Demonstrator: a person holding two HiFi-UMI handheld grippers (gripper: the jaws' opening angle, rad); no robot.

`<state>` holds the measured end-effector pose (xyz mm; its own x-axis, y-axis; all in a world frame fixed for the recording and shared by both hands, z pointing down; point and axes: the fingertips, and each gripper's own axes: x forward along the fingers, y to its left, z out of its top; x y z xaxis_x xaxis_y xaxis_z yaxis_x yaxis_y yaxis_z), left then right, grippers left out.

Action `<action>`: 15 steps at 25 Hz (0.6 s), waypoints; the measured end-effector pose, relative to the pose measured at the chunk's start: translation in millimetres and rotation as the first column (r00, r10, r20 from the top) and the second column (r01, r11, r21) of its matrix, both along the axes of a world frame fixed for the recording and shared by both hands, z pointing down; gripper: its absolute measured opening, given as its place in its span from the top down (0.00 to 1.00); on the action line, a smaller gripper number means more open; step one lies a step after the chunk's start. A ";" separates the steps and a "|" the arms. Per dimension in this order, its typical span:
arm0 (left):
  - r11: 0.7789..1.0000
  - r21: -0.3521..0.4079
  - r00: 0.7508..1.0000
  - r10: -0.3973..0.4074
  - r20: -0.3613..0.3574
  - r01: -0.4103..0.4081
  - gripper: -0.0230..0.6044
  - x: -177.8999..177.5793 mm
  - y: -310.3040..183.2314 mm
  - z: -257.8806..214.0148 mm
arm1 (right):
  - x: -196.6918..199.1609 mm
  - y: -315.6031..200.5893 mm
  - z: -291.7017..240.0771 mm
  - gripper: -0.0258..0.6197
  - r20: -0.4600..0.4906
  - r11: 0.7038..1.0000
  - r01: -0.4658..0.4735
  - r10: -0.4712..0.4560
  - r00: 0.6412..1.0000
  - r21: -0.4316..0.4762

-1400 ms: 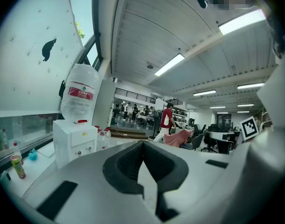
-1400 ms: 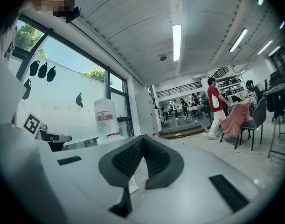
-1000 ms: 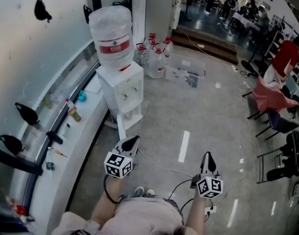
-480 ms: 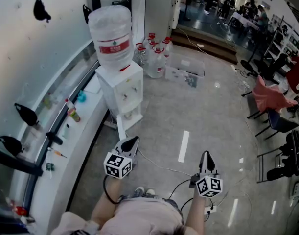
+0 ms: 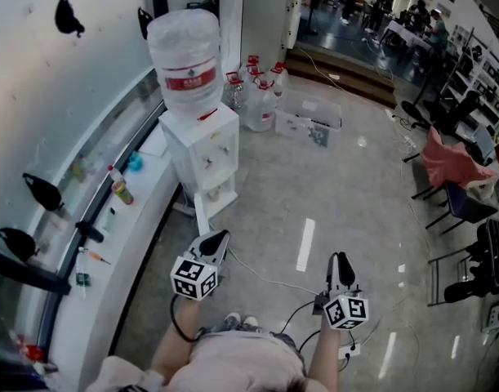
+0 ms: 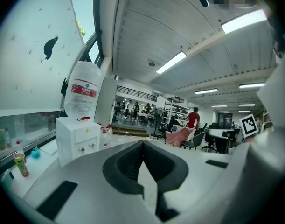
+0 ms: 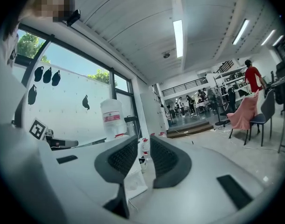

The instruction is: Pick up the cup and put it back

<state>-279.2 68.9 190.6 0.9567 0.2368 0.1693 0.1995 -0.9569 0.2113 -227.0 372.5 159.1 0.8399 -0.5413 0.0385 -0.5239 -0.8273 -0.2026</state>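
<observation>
I see no cup in any view. A white water dispenser (image 5: pixel 207 149) with a large bottle (image 5: pixel 184 55) on top stands ahead and to the left, against the window ledge. My left gripper (image 5: pixel 216 240) hangs low in front of me and points toward the dispenser's foot; its jaws are shut and hold nothing (image 6: pixel 143 143). My right gripper (image 5: pixel 340 261) is held over the bare floor further right. Its jaws (image 7: pixel 143 146) are opening, a narrow gap shows between the pads, and nothing is in it.
A white ledge (image 5: pixel 110 243) runs along the window at left with a small bottle (image 5: pixel 122 189) and a blue object (image 5: pixel 135 161) on it. Water jugs (image 5: pixel 258 98) stand behind the dispenser. Cables (image 5: pixel 269 278) lie on the floor. Chairs with a pink cloth (image 5: pixel 449 166) are at right.
Both grippers have drifted slightly left. The right gripper's jaws have parted a little. The person in red at the right edge has gone from the head view.
</observation>
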 end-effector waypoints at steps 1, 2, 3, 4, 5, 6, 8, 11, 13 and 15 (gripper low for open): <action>1.000 0.000 1.000 0.000 0.001 0.000 0.92 0.0 -0.2 0.1 | 0.2 -2.0 -1.0 0.79 0.002 1.000 0.009 -0.009 1.000 0.006; 1.000 0.001 1.000 0.000 0.003 0.000 0.92 0.1 -0.5 0.1 | 0.5 -4.1 -2.4 0.73 0.003 1.000 0.017 -0.017 1.000 0.014; 1.000 0.001 1.000 0.000 0.004 0.000 0.92 0.2 -1.3 0.4 | 0.8 -6.2 -4.0 0.67 0.001 0.999 0.024 -0.024 1.000 0.023; 1.000 0.000 1.000 0.000 0.006 0.000 0.92 0.2 -2.4 0.9 | 0.8 -8.5 -5.8 0.61 -0.004 0.999 0.029 -0.029 1.000 0.030; 1.000 -0.001 1.000 0.000 0.007 0.000 0.92 -0.1 -3.5 1.6 | 0.6 -10.9 -7.9 0.56 -0.011 0.999 0.035 -0.035 0.999 0.037; 1.000 -0.002 1.000 0.001 0.009 -0.001 0.92 -0.5 -4.5 2.4 | 0.1 -13.1 -10.3 0.51 -0.019 0.998 0.041 -0.040 0.999 0.046; 1.000 -0.006 1.000 0.001 0.011 -0.001 0.92 -1.4 -5.8 3.7 | -1.6 -16.3 -15.2 0.41 -0.035 0.996 0.050 -0.048 0.998 0.074; 1.000 -0.009 1.000 0.005 0.015 -0.004 0.92 -3.3 -7.9 6.0 | -6.1 -21.0 -22.9 0.27 -0.069 0.992 0.063 -0.056 0.996 0.108; 1.000 -0.012 1.000 0.008 0.020 -0.007 0.92 -5.3 -10.6 8.0 | -10.6 -27.7 -26.4 0.22 -0.088 0.991 0.079 -0.070 0.994 0.106; 1.000 -0.013 1.000 0.016 0.023 -0.016 0.92 -6.3 -12.9 9.6 | -13.8 -34.2 -26.8 0.19 -0.090 0.990 0.096 -0.087 0.992 0.102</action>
<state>-285.5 55.9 200.2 0.9487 0.2542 0.1880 0.2094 -0.9507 0.2285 -240.8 338.3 132.3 0.7848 -0.6129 -0.0921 -0.6150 -0.7518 -0.2379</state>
